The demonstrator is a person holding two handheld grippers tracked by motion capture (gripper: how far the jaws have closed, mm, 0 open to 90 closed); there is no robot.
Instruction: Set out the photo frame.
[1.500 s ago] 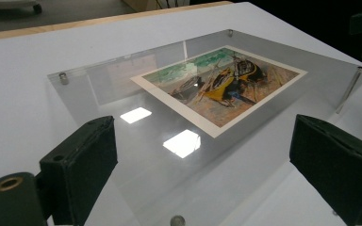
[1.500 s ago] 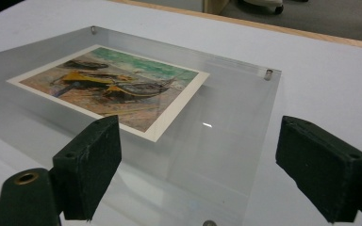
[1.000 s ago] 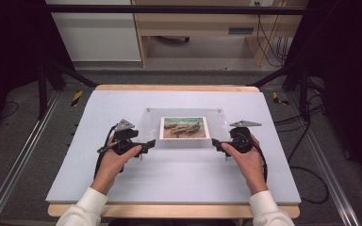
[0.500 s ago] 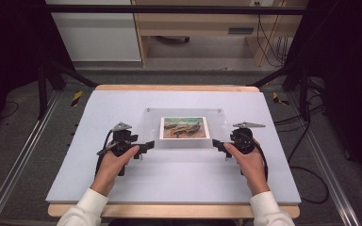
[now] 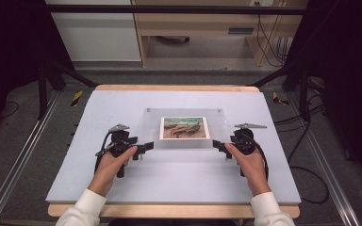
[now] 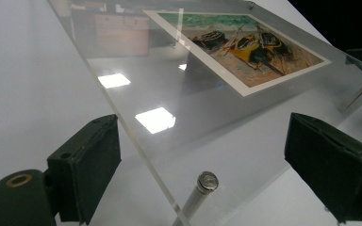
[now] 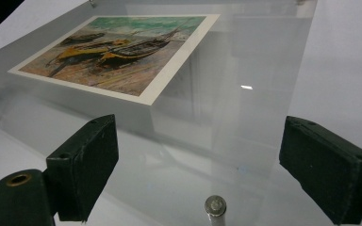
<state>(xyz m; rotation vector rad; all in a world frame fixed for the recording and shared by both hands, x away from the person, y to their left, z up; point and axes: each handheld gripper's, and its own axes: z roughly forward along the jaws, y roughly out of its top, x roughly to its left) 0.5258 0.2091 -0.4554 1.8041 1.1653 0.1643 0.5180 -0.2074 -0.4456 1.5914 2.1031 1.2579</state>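
Nearest the table's front edge, the person's left hand (image 5: 107, 165) and right hand (image 5: 252, 164) each grip a black two-jaw tool. Just ahead, the left gripper (image 5: 147, 146) has its jaws spread wide, one to each side of the near left corner of the clear acrylic picture frame (image 5: 226, 129); in the left gripper view that corner, with its small silver standoff screw (image 6: 207, 181), sits between the open jaws without touching either. Likewise the right gripper (image 5: 218, 147) is spread apart around the near right corner, where another silver screw (image 7: 215, 205) stands midway between its pads. Whether either jaw brushes the panel's edge is hard to tell from above. Farther on, the frame rests flat on the pale grey table mat (image 5: 122, 103), holding a white-bordered painted print of boats on a beach (image 5: 185, 127) at its middle.
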